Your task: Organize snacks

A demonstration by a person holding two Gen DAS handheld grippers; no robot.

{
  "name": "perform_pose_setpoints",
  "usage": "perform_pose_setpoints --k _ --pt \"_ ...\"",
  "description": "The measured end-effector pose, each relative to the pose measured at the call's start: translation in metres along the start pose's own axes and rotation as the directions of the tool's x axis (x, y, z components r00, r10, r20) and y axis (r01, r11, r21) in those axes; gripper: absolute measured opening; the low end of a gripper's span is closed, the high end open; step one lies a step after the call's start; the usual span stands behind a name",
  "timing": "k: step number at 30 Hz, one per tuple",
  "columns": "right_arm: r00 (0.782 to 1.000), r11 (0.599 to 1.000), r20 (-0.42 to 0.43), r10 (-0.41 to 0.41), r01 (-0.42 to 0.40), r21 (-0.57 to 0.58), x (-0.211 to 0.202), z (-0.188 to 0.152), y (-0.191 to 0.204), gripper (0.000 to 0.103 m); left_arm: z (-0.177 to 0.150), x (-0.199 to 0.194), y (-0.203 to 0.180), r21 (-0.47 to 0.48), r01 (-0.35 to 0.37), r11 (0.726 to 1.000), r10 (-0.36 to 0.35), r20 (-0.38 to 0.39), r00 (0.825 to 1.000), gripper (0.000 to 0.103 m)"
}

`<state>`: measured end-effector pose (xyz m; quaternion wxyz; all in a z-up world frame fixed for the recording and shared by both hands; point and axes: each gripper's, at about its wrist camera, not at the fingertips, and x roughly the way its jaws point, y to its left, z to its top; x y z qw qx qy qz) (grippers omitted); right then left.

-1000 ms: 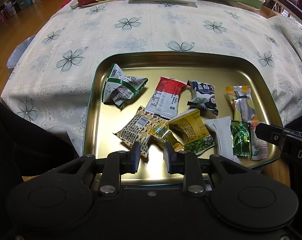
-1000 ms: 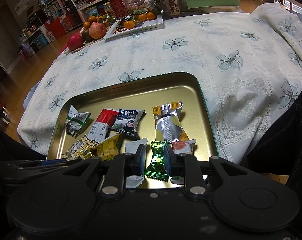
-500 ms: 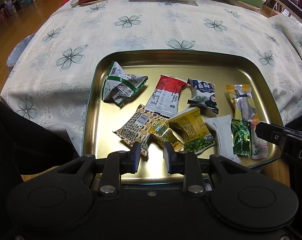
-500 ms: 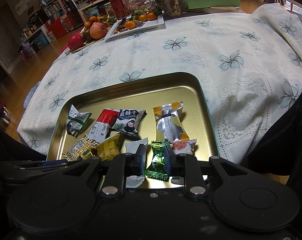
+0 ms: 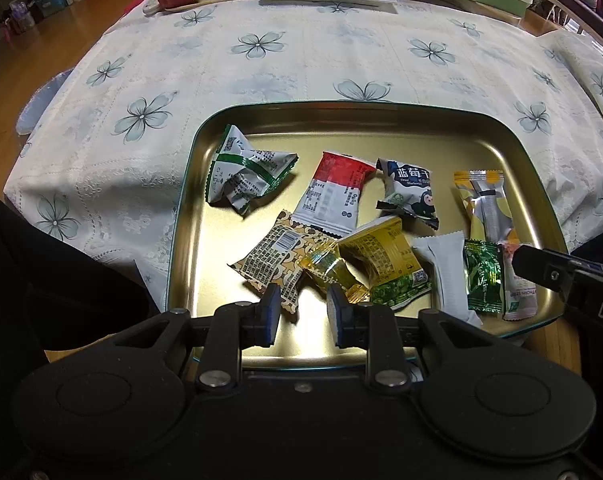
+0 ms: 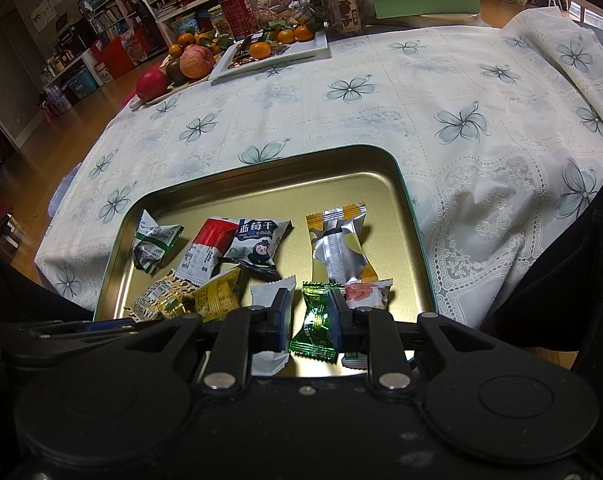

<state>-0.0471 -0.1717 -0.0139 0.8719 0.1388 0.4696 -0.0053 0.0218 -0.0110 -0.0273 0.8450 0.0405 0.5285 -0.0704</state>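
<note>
With my left gripper (image 5: 303,312) slightly parted and empty, my right gripper (image 6: 306,316) closed, snacks lie jumbled from nine to three o'clock across the gold tray (image 5: 341,114), sorting seemingly barely begun.

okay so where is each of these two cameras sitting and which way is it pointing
Left wrist: sits behind the left gripper, tilted down at the gold tray from its near left; the right gripper shows at the right edge.
Right wrist: sits behind the right gripper, over the tray's near right, above a green candy.
Shared: tray, snacks, flowered tablecloth, fruit.
</note>
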Motion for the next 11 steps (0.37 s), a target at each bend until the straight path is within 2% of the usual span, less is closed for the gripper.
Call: perform_pose_setpoints --k 11 --pt "1.0 1.0 0.001 0.0 0.0 0.0 -0.0002 -0.0003 -0.0002 0.023 0.0006 -0.0012 0.0001 0.002 -0.008 1.0 0.008 0.013 1.0 0.035"
